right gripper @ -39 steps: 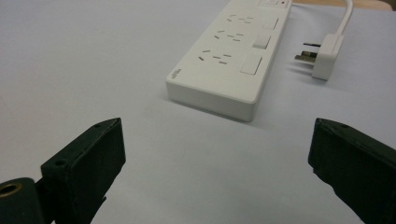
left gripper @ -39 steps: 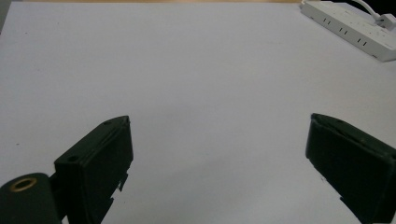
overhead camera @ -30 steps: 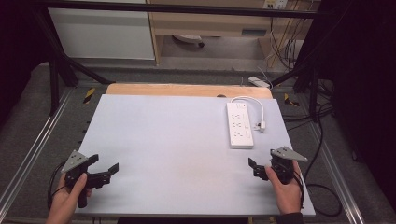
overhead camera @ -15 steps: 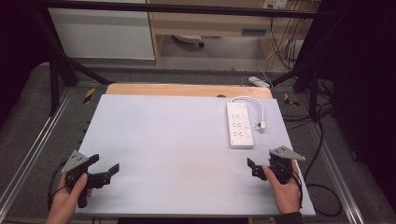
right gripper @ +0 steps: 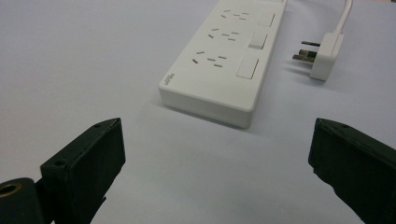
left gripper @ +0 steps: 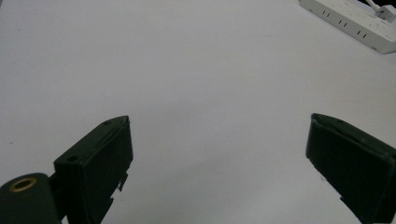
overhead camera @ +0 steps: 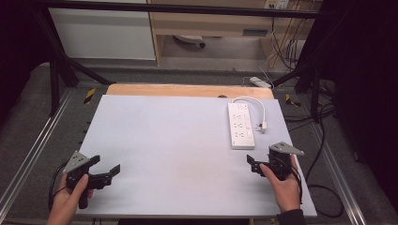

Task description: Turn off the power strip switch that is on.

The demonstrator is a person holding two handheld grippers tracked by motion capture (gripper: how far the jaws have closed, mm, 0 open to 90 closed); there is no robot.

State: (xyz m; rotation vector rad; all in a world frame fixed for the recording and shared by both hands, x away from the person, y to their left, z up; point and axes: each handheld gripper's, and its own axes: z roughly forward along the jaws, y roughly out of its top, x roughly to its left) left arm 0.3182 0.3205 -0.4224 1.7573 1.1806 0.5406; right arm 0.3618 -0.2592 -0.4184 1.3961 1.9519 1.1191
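A white power strip (overhead camera: 241,125) lies flat at the back right of the white tabletop (overhead camera: 178,150), its white cable looping to a plug (overhead camera: 264,125) that lies loose beside it. My right gripper (overhead camera: 260,159) is held open near the front right, just short of the strip's near end. In the right gripper view the strip (right gripper: 224,60) and plug (right gripper: 324,53) lie ahead of the spread right gripper (right gripper: 217,158). My left gripper (overhead camera: 105,165) is open at the front left over bare table. From the left gripper (left gripper: 219,154), the strip (left gripper: 355,21) shows far off.
A wooden strip (overhead camera: 187,90) borders the table's back edge. Metal rails (overhead camera: 28,159) run along both sides. Cables (overhead camera: 324,192) hang off the right side, and a second white power strip (overhead camera: 259,82) lies on the floor behind.
The right gripper has edged slightly left and forward toward the power strip. The left gripper has barely moved. Both stay open.
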